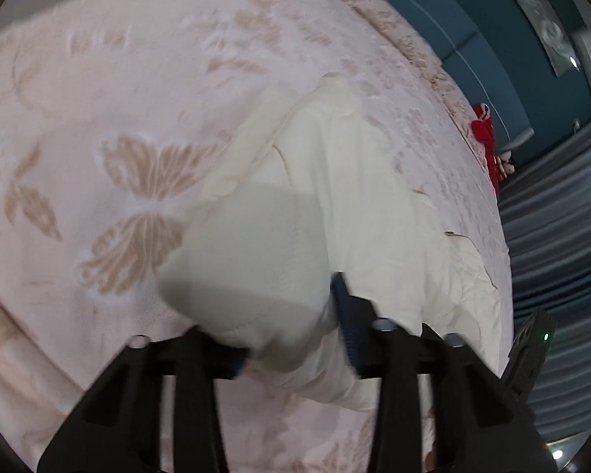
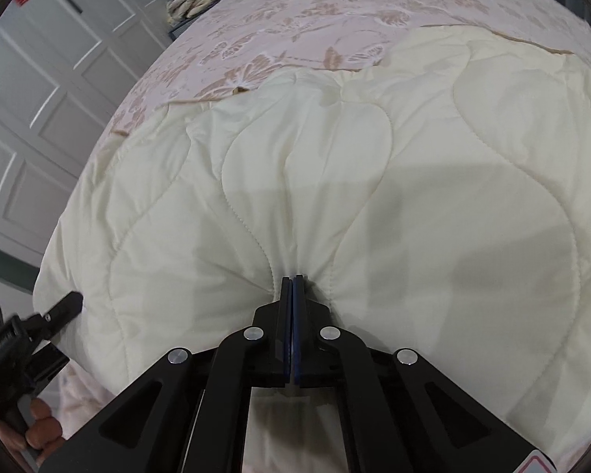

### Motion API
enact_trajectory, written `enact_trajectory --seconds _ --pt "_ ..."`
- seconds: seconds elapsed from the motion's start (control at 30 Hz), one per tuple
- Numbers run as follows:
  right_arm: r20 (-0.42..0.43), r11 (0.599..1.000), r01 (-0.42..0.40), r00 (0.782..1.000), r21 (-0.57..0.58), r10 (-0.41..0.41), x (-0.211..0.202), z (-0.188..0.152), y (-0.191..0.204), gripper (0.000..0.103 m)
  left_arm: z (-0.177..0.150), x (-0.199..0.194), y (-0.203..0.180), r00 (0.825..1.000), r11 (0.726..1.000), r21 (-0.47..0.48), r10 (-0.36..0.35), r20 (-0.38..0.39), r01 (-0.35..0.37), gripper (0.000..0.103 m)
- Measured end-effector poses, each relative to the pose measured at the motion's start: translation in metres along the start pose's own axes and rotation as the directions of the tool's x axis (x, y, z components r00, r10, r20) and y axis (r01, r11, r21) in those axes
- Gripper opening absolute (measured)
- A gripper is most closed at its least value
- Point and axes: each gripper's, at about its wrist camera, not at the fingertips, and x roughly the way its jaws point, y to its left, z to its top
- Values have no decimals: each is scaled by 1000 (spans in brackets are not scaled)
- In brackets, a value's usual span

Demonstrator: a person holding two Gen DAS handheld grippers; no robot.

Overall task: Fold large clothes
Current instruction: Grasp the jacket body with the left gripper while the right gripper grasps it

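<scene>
A large cream quilted blanket lies on the bed, bunched and partly lifted. My right gripper is shut on a gathered pinch of its near edge. In the left wrist view the same cream blanket stretches away to the right, and a thick corner of it sits between the jaws of my left gripper, which stand wide around the padding. The left gripper also shows in the right wrist view at the blanket's left edge.
A pink bedspread with beige butterflies covers the bed. A teal headboard wall, a red item and grey curtains lie to the right. White wardrobe doors stand left of the bed.
</scene>
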Motion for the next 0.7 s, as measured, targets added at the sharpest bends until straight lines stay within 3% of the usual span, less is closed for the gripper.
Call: enact_trajectory --seconds 0.23,0.47,0.7 --pt "27 996 -81 996 -45 82 -66 -36 4 0 5 -42 -44 997 994 109 -18 72 10 20" --pt "-46 995 -95 994 -15 94 -35 -50 -11 0 -9 -61 -93 992 978 211 -23 122 -3 18" --pt "-53 995 -102 993 -14 101 -14 -48 -14 0 -37 -66 -148 991 937 349 -38 131 -10 18"
